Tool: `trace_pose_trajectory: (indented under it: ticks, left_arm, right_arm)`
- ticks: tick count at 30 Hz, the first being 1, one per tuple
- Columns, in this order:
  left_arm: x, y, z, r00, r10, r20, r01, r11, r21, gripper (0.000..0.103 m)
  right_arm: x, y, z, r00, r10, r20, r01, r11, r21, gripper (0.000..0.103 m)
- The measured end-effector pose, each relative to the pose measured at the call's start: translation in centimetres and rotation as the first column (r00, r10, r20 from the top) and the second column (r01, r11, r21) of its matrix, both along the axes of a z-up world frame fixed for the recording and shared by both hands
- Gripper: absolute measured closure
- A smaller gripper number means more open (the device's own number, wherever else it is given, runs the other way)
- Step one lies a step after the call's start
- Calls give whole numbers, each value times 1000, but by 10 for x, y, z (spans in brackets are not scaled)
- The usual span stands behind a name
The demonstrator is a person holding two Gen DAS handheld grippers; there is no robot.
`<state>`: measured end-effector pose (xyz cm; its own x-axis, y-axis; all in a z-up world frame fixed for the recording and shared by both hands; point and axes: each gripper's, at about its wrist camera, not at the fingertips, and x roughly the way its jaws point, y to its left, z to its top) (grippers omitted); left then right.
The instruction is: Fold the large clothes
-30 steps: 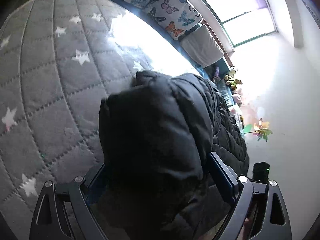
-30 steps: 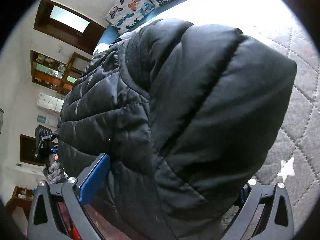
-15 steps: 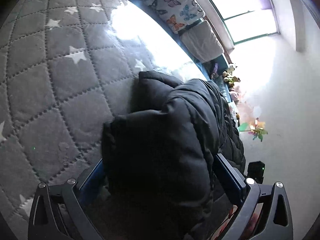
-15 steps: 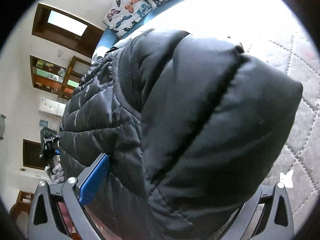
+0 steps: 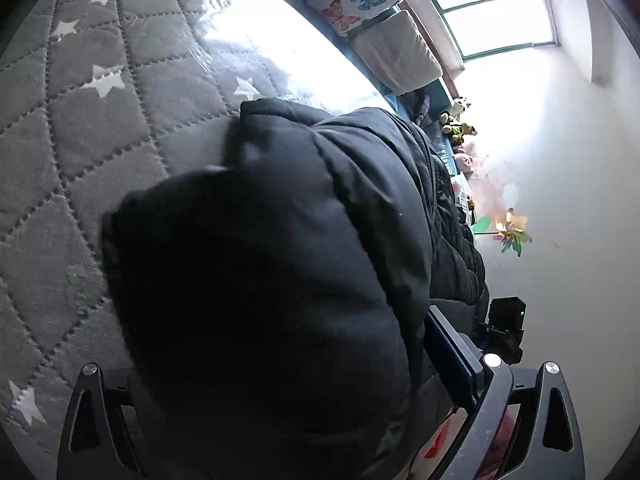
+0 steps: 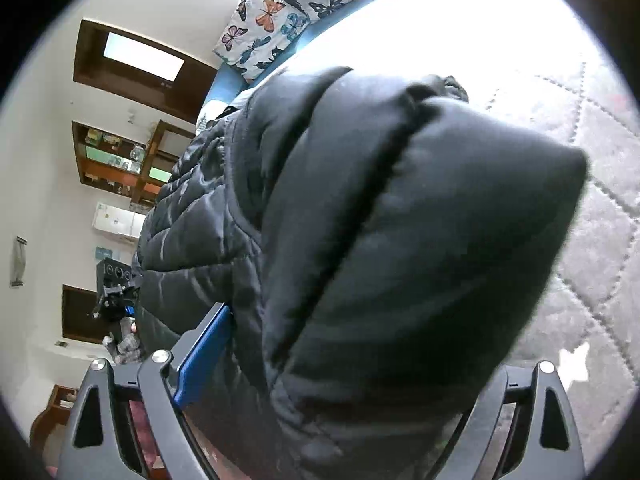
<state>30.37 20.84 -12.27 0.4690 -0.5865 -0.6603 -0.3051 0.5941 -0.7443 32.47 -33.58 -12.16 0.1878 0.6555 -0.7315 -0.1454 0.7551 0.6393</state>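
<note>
A black puffer jacket [image 5: 280, 264] fills the left wrist view, bunched into a thick padded fold above the grey star-quilted bed cover [image 5: 80, 128]. My left gripper [image 5: 280, 380] is shut on the jacket; its blue right pad [image 5: 452, 352] shows and the left pad is buried in fabric. In the right wrist view the same jacket [image 6: 400, 240] bulges between the fingers of my right gripper [image 6: 352, 372], which is shut on it, with the blue left pad [image 6: 204, 352] pressed into the quilting. Each gripper is visible at the other view's edge, holding the same garment.
Butterfly-print pillows [image 6: 288, 12] and a white pillow [image 5: 400, 56] line the bed's far edge by a bright window. Soft toys [image 5: 456, 124] sit in the corner. Wooden shelves [image 6: 120, 164] stand on the wall. Bare quilt [image 6: 600, 240] lies to the right.
The jacket's padded fold has spread wider across the left gripper and now hides its left pad. The left view has swung slightly over the quilt; the right gripper has hardly moved.
</note>
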Motion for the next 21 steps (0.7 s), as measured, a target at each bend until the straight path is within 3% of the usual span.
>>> trace_pose_trajectory:
  ticks: [3,5,7,8,12,14,17,20,21]
  left_arm:
    - [5,-2,-2,1000,-5,-8,5,999,-50,1]
    - [6,-4,6,1000,-8,17,9,998,-58,1]
    - [8,-8,11,999,-23,23,24,999,-40,1]
    - [12,-9,9,1000,-29,8,29,999,-21,1]
    - [19,-12,4,999,-38,-22,37,999,-20,1]
    - [23,-14,5,999,-34,-29,34,999,-18,0]
    - [28,-17,7,999,-15,-37,14,1000,-17,1]
    - [28,-26,20,1000,-1,-17,1,1000,9,11]
    - [25,-30,21,1000,2,-9,-2,1000,18,17]
  right_arm:
    - [-1,5,3,1000,5,-2,-5,1000,16,5]
    - [-5,2,8,1000,5,3,-6,997,81,11]
    - [-10,-5,18,1000,16,25,-19,990,139,27]
    - [-9,-7,17,1000,12,12,-13,992,123,29]
    - [-6,-6,7,999,34,-9,-33,996,80,27]
    - [-4,-7,2,999,40,-13,-38,996,83,16]
    - [-5,-8,2,1000,29,-9,-28,992,123,16]
    - [-12,-6,8,1000,16,16,-18,990,143,38]
    - [-17,-8,14,1000,9,27,-13,987,161,50]
